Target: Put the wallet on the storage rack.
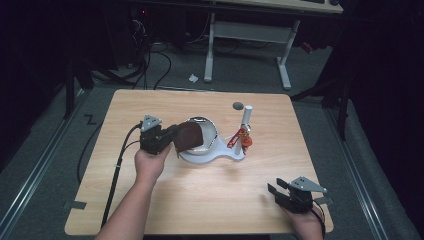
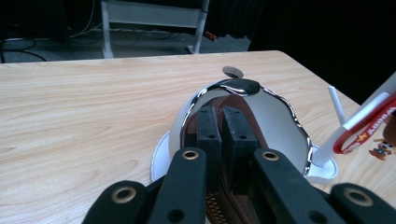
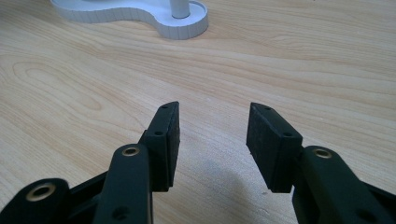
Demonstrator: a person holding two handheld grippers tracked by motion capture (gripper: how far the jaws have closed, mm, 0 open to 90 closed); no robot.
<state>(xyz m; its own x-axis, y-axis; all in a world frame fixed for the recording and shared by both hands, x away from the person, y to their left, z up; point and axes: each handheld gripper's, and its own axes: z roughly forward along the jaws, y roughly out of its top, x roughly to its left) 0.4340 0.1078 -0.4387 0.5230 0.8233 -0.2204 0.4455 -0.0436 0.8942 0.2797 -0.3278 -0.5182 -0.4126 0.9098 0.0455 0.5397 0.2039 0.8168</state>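
My left gripper (image 1: 175, 138) is shut on a brown zippered pouch (image 1: 189, 136) and holds it tilted at the near edge of a white bowl with a chrome rim (image 1: 212, 131). In the left gripper view the jaws (image 2: 220, 114) pinch the brown pouch (image 2: 218, 205) just inside the chrome rim (image 2: 292, 119). The bowl sits on a white stand (image 1: 230, 155) with an upright white post (image 1: 247, 116). A red keychain (image 1: 240, 139) hangs at the post. My right gripper (image 1: 276, 186) rests open at the table's front right, nothing between its jaws (image 3: 214, 114).
A small grey disc (image 1: 238, 105) lies on the wooden table (image 1: 150, 105) behind the post. The stand's white base (image 3: 187, 28) lies far ahead of the right jaws. Beyond the table are a white desk frame (image 1: 210, 55) and cables on the floor.
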